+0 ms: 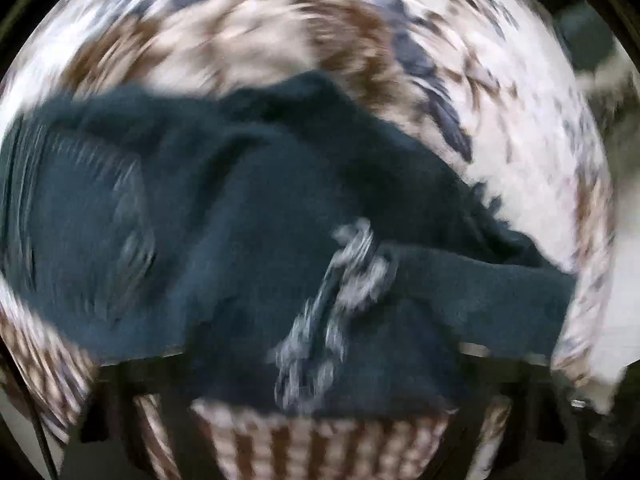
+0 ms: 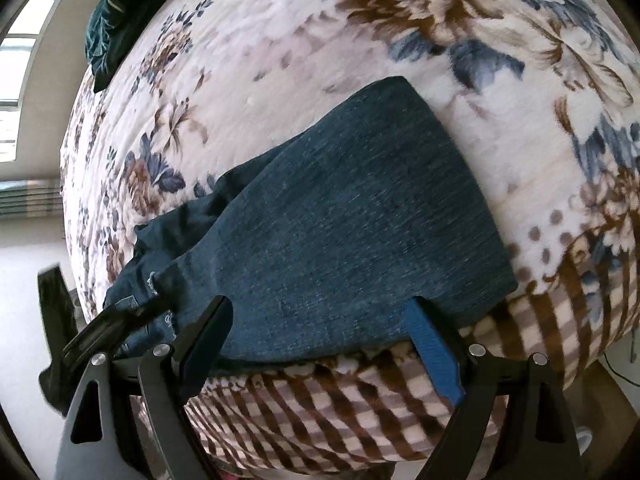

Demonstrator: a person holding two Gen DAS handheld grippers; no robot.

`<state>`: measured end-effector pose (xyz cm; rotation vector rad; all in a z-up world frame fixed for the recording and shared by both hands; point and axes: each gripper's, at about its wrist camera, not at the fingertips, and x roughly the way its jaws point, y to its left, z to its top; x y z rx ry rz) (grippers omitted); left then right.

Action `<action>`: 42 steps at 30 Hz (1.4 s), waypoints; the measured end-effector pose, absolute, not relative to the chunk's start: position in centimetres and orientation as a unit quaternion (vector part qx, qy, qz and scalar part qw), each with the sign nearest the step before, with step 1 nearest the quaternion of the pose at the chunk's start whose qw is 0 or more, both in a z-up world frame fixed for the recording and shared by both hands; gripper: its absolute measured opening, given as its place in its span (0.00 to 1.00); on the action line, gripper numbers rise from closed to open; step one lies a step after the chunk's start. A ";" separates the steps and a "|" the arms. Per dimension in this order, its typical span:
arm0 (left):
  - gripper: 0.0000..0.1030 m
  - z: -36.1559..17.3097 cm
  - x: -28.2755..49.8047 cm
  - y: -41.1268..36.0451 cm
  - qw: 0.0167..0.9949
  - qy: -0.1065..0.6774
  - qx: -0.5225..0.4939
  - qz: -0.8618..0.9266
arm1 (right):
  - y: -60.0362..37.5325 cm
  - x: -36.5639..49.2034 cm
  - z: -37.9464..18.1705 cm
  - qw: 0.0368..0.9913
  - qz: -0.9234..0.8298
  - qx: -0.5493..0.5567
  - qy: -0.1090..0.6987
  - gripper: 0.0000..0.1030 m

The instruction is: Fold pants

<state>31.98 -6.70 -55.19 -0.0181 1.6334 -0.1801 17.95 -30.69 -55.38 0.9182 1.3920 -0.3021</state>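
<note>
Dark blue jeans lie flat on a floral blanket, a frayed hem bunched at their left end. My right gripper is open, its black and blue fingers straddling the jeans' near edge without pinching it. The left gripper shows as a black shape at that frayed hem. The left wrist view is blurred: the jeans fill the middle and a pale frayed patch shows on them. There the left gripper points down, open, fingers apart with denim lying between them.
The blanket's brown checked border hangs over the near edge. A dark green cushion sits at the far left corner. Pale floor and a window lie to the left. A black object stands on the floor.
</note>
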 end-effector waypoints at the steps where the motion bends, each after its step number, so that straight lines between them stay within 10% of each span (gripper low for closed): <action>1: 0.48 -55.7 32.3 -7.4 0.683 0.724 0.015 -0.089 | -30.7 18.0 -55.4 0.662 -0.134 0.403 0.617 0.87; 12: 0.55 -55.1 31.3 -5.2 0.702 0.706 -0.003 -0.094 | -28.8 20.4 -54.5 0.671 -0.123 0.356 0.639 0.87; 17: 1.00 -51.0 31.9 1.6 0.735 0.663 -0.130 -0.059 | -26.5 22.2 -54.5 0.668 -0.104 0.337 0.655 0.87; 38: 0.98 -58.4 28.6 24.6 0.680 0.543 -0.465 0.161 | -7.2 33.5 -57.9 0.670 -0.090 0.094 0.731 0.87; 40: 0.67 -56.9 29.0 24.6 0.711 0.515 -0.451 0.161 | -6.6 33.5 -57.9 0.672 -0.088 0.085 0.731 0.87; 42: 0.63 -55.5 29.8 24.1 0.739 0.505 -0.420 0.149 | -6.3 33.4 -58.0 0.673 -0.090 0.073 0.730 0.87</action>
